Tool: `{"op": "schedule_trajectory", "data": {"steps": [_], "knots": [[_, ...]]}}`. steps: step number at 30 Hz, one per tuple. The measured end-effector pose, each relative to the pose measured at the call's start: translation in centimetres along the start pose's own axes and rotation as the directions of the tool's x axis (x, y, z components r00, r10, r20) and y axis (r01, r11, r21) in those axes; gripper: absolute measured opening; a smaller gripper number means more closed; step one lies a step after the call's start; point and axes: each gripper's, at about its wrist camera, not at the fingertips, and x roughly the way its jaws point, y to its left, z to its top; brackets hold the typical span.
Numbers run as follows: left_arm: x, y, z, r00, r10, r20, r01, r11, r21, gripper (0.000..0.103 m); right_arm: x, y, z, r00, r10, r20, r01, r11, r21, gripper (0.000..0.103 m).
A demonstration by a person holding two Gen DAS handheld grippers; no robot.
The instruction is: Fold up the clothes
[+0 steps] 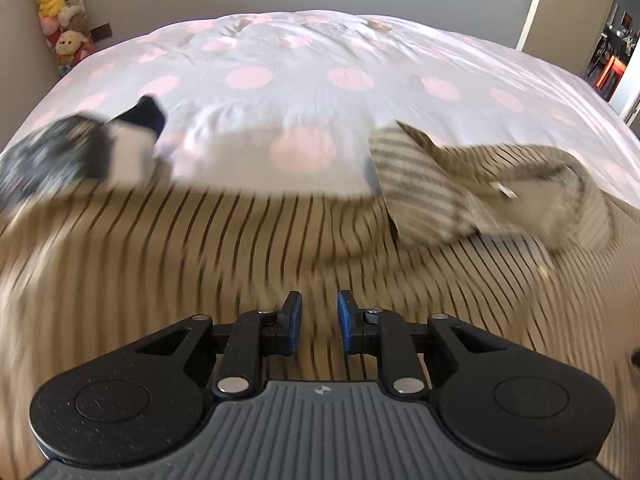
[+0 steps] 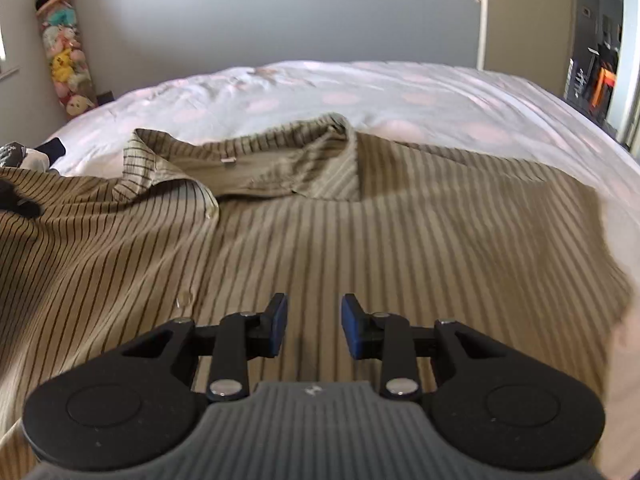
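A bed (image 2: 440, 92) with a white cover dotted in pale pink filled the middle of both views, backed by a plain grey wall (image 2: 280, 12), with an open doorway (image 2: 600, 40) at the upper right of the frame. Across the lower half of the bed lay a tan shirt (image 2: 360, 240) with thin dark stripes, spread front-up; its collar (image 2: 248, 160) sat left of centre in the right wrist view and at the right of the blurred left wrist view. A tall column of plush toys (image 2: 66, 52) stood in the corner at the upper left. A dark and white bundle of other clothes (image 1: 80, 152) lay at the left edge of the bed, blurred. The right gripper (image 2: 314, 326) hovered at the bottom centre over the shirt, its blue-padded jaws well apart and holding nothing. The left gripper (image 1: 319, 322) hung likewise over the striped cloth, jaws parted by a narrower gap, also empty.
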Motion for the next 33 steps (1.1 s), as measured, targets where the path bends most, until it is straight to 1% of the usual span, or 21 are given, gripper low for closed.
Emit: {"op": "schedule_trajectory", "data": {"steps": [1, 2, 5, 6, 7, 8, 10, 14, 16, 17, 18, 21, 22, 23, 24, 25, 28, 31, 32, 33], "knots": [[1.2, -0.1, 1.0, 1.0, 0.003, -0.006, -0.003, 1.0, 0.01, 0.017, 0.4, 0.0, -0.3, 1.0, 0.004, 0.003, -0.004, 1.0, 0.0, 0.034], [2.5, -0.3, 1.9, 1.0, 0.001, -0.02, -0.001, 1.0, 0.02, 0.015, 0.8, 0.0, -0.7, 1.0, 0.008, 0.007, -0.008, 1.0, 0.0, 0.034], [6.6, -0.9, 3.7, 0.994, -0.024, -0.104, 0.029, 0.998, 0.048, 0.009, 1.4, -0.3, -1.1, 1.0, 0.019, 0.007, -0.019, 1.0, 0.013, 0.034], [7.6, -1.3, 4.0, 0.993, -0.011, -0.115, 0.018, 0.998, 0.057, 0.009, 1.6, -0.5, -1.1, 1.0, 0.022, 0.009, -0.022, 1.0, 0.019, 0.034], [8.5, -1.6, 4.3, 0.993, 0.001, -0.117, 0.007, 0.998, 0.069, 0.006, 1.6, -0.6, -1.1, 1.0, 0.021, 0.022, -0.021, 0.999, 0.027, 0.034], [8.9, -1.9, 4.7, 0.995, 0.012, -0.104, -0.004, 0.997, 0.08, 0.003, 1.7, -0.8, -1.0, 0.999, 0.02, 0.031, -0.021, 0.999, 0.035, 0.034], [9.7, -2.1, 5.7, 0.995, 0.032, -0.093, -0.025, 0.997, 0.074, 0.0, 2.0, -1.0, -1.1, 0.999, 0.019, 0.027, -0.02, 0.999, 0.05, 0.034], [11.2, -2.8, 7.3, 0.994, 0.095, -0.062, -0.09, 0.993, 0.073, 0.0, 2.7, -1.6, -1.2, 1.0, 0.016, 0.019, -0.018, 0.997, 0.081, 0.034], [10.9, -3.4, 8.0, 0.993, 0.114, -0.043, -0.11, 0.991, 0.071, 0.0, 2.6, -2.0, -1.2, 1.0, 0.015, 0.022, -0.017, 0.996, 0.09, 0.034], [10.4, -3.7, 8.3, 0.993, 0.111, -0.029, -0.108, 0.991, 0.076, 0.0, 2.4, -2.3, -1.2, 1.0, 0.01, 0.029, -0.013, 0.995, 0.097, 0.034], [9.5, -3.9, 8.6, 0.996, 0.088, -0.009, -0.087, 0.992, 0.095, 0.0, 2.1, -2.5, -1.1, 0.999, 0.005, 0.037, -0.009, 0.995, 0.104, 0.035], [6.7, -3.8, 8.9, 1.0, 0.029, 0.013, -0.03, 0.99, 0.141, 0.0, 1.5, -3.2, -1.0, 0.999, -0.002, 0.053, -0.005, 0.992, 0.13, 0.038], [6.2, -3.9, 8.7, 1.0, 0.018, -0.002, -0.018, 0.985, 0.172, 0.002, 1.4, -3.3, -1.0, 0.998, -0.002, 0.055, -0.006, 0.99, 0.141, 0.039], [5.7, -3.9, 8.5, 1.0, 0.009, -0.016, -0.005, 0.979, 0.203, 0.009, 1.3, -3.4, -0.9, 0.998, 0.001, 0.057, -0.009, 0.989, 0.15, 0.039], [5.5, -4.0, 8.3, 0.999, 0.006, -0.033, 0.002, 0.974, 0.228, 0.014, 1.3, -3.3, -1.0, 0.998, 0.008, 0.057, -0.017, 0.988, 0.153, 0.039], [5.9, -4.3, 8.0, 0.999, 0.02, -0.047, -0.008, 0.971, 0.241, 0.02, 1.2, -3.2, -1.0, 0.998, 0.015, 0.056, -0.023, 0.988, 0.151, 0.039], [7.2, -4.4, 6.9, 0.997, 0.051, -0.053, -0.036, 0.968, 0.249, 0.021, 0.7, -2.9, -1.1, 0.998, 0.032, 0.061, -0.04, 0.989, 0.143, 0.039], [8.7, -4.4, 6.1, 0.998, 0.041, -0.048, -0.03, 0.975, 0.219, 0.021, 0.2, -3.1, -0.9, 0.997, 0.031, 0.074, -0.042, 0.988, 0.149, 0.04], [8.8, -4.6, 6.0, 0.999, 0.038, -0.034, -0.029, 0.975, 0.219, 0.019, 0.2, -3.3, -0.9, 0.997, 0.023, 0.074, -0.034, 0.988, 0.153, 0.041], [8.9, -4.8, 5.9, 0.999, 0.034, -0.019, -0.029, 0.975, 0.219, 0.011, 0.2, -3.5, -0.9, 0.997, 0.014, 0.073, -0.025, 0.987, 0.156, 0.041]]}}
